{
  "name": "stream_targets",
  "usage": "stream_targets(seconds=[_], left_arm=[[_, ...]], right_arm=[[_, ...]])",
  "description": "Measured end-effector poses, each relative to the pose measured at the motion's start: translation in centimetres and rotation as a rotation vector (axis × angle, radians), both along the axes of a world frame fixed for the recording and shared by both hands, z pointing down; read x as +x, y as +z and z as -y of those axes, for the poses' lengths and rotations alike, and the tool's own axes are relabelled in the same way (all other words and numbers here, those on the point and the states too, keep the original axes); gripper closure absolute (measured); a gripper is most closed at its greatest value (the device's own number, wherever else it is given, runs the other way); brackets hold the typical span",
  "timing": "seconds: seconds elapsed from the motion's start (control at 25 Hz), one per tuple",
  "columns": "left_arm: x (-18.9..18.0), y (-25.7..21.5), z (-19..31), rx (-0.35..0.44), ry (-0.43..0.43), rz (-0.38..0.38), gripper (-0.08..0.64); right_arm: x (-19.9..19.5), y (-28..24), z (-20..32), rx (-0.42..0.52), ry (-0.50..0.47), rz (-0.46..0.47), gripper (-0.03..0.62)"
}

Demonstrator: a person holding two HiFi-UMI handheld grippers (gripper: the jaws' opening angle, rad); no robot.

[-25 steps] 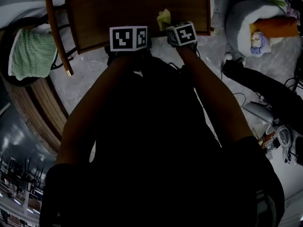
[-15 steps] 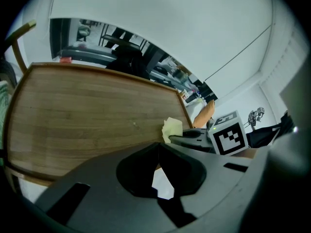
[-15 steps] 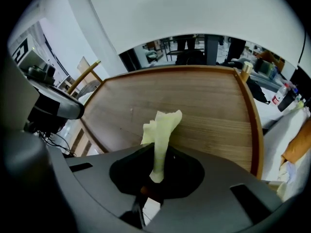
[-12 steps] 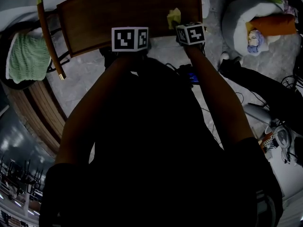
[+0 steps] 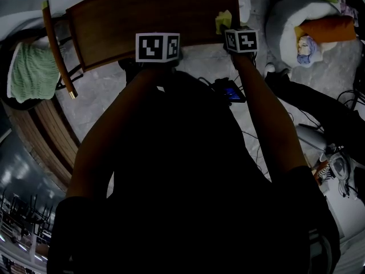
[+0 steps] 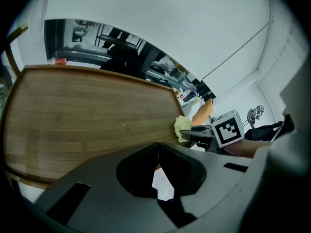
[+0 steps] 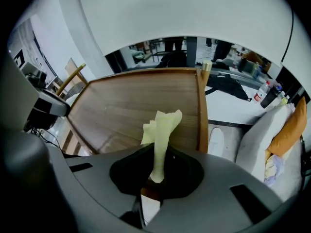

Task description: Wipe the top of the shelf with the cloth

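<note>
The wooden shelf top (image 5: 154,21) (image 6: 87,115) (image 7: 141,106) lies ahead of both grippers. My right gripper (image 5: 231,30) (image 7: 155,171) is shut on a pale yellow cloth (image 5: 223,21) (image 7: 160,130) (image 6: 182,127), which rests on the shelf's near right corner, close to the right edge. My left gripper (image 5: 157,56) (image 6: 158,161) hovers at the shelf's near edge, left of the cloth, with its jaws shut and nothing between them.
A wooden rail (image 5: 56,50) and a green towel (image 5: 31,64) are at the left. A white cushion with an orange pillow (image 5: 319,27) sits at the right, with cables and a device (image 5: 228,90) on the stone floor below the shelf.
My right gripper has slid the cloth to the right along the shelf's near edge, toward the right corner. The left gripper has stayed about where it was.
</note>
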State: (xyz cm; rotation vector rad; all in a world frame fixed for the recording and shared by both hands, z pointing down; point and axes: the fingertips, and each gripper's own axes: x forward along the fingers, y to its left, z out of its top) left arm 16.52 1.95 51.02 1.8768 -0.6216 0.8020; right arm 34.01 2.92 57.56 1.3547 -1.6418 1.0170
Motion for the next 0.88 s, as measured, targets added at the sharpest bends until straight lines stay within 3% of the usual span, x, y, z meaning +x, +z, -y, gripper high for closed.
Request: stream_targets(seconds=[0.28, 0.6, 0.76, 0.88], left_arm=[[-0.6, -0.3, -0.1, 0.005, 0.002, 0.008, 0.549], [-3.3, -0.9, -0.7, 0.012, -0.004, 0.007, 0.549], [-6.0, -1.7, 0.1, 0.006, -0.054, -0.019, 0.549], [-9.3, -2.4, 1.0, 0.006, -0.104, -0.041, 0.549]], right_arm=[[1.4, -0.2, -0.4, -0.041, 0.077, -0.076, 0.548], [3.3, -0.3, -1.1, -0.058, 0.301, -0.123, 0.549], [3.1, -0.8, -0.9, -0.057, 0.282, -0.147, 0.549], [-0.2, -2.4, 0.8, 0.020, 0.226, -0.131, 0.549]])
